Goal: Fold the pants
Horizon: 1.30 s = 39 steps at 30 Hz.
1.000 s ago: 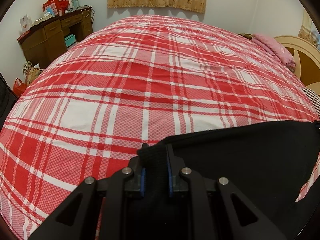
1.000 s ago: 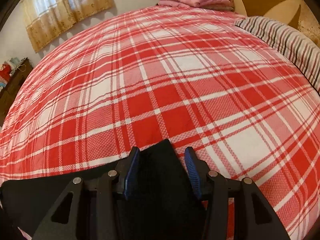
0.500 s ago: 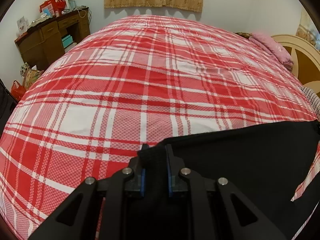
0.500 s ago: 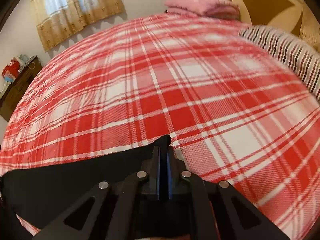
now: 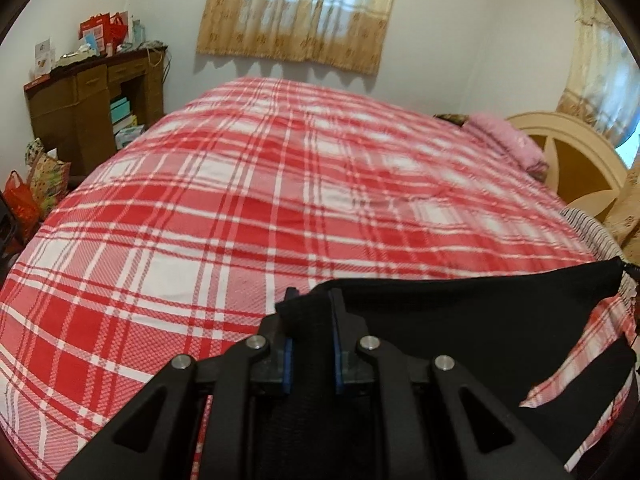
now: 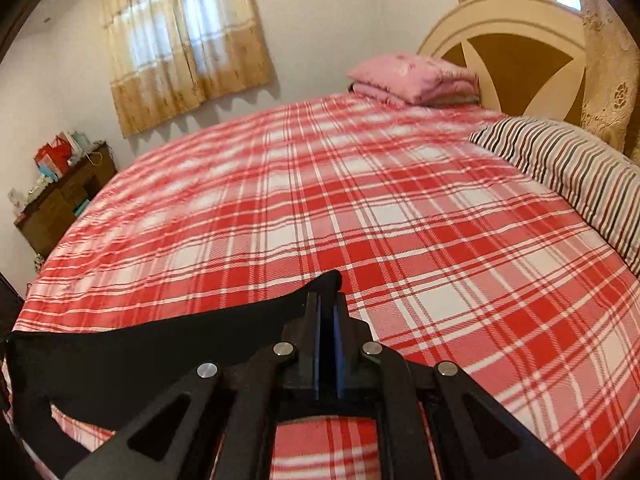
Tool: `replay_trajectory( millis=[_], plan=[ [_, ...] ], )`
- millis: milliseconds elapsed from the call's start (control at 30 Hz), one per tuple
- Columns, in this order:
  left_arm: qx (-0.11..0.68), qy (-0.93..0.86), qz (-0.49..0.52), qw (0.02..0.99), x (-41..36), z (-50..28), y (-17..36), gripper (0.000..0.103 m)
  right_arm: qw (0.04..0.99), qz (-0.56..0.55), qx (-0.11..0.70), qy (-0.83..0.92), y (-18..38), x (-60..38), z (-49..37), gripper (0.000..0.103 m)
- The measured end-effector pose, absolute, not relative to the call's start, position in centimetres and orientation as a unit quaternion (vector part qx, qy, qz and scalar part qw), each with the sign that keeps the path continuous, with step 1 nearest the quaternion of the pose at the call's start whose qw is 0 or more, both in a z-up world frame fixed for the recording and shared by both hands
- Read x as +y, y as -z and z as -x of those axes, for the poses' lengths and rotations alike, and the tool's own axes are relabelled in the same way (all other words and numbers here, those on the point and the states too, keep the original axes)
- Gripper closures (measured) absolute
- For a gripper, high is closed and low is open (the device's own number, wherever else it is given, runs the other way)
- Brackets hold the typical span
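Observation:
Black pants [image 5: 460, 320] hang stretched between my two grippers above a bed with a red and white plaid cover [image 5: 260, 184]. My left gripper [image 5: 310, 304] is shut on one corner of the pants' top edge. My right gripper [image 6: 327, 304] is shut on the other corner; the black cloth [image 6: 140, 352] runs off to the left from it. The lower part of the pants hangs below both views and is hidden.
A striped pillow [image 6: 568, 172] and a folded pink blanket [image 6: 416, 78] lie by the headboard [image 6: 516, 40]. A brown desk [image 5: 92, 104] with clutter and bags [image 5: 36, 192] stands left of the bed. Curtained windows [image 5: 296, 12] are behind.
The right gripper closed on the pants corner. Both grippers then rose, lifting the pants off the bed, so more of the room and walls shows now.

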State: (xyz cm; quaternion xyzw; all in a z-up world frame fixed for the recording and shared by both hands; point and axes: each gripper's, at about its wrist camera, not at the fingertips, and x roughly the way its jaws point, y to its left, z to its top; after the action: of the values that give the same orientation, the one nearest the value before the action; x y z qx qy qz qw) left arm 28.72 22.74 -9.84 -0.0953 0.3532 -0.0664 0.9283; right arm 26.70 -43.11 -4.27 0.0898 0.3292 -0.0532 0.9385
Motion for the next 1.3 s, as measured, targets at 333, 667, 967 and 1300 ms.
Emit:
replay_trajectory(
  millis=[333,667,967,1300],
  plan=[
    [0.306,0.097,0.116,0.940,23.8,-26.1,8.6,0.088,0.952,-0.118,0.280,0.036,2.8,-44.4,-18.7,0.098],
    [0.254,0.151,0.119,0.948,24.7,-20.1,8.5,0.088,0.955,-0.141,0.259,0.022,3.9,-45.3,-10.5,0.098],
    [0.261,0.177,0.108,0.943,25.4,-15.3,11.4,0.088,0.944,-0.162,0.286,0.032,7.8,-46.5,-5.4,0.098],
    [0.277,0.169,0.024,0.946,24.1,-12.0,14.1,0.083,0.934,-0.135,0.328,0.038,11.1,-46.5,-3.7,0.098]
  ],
)
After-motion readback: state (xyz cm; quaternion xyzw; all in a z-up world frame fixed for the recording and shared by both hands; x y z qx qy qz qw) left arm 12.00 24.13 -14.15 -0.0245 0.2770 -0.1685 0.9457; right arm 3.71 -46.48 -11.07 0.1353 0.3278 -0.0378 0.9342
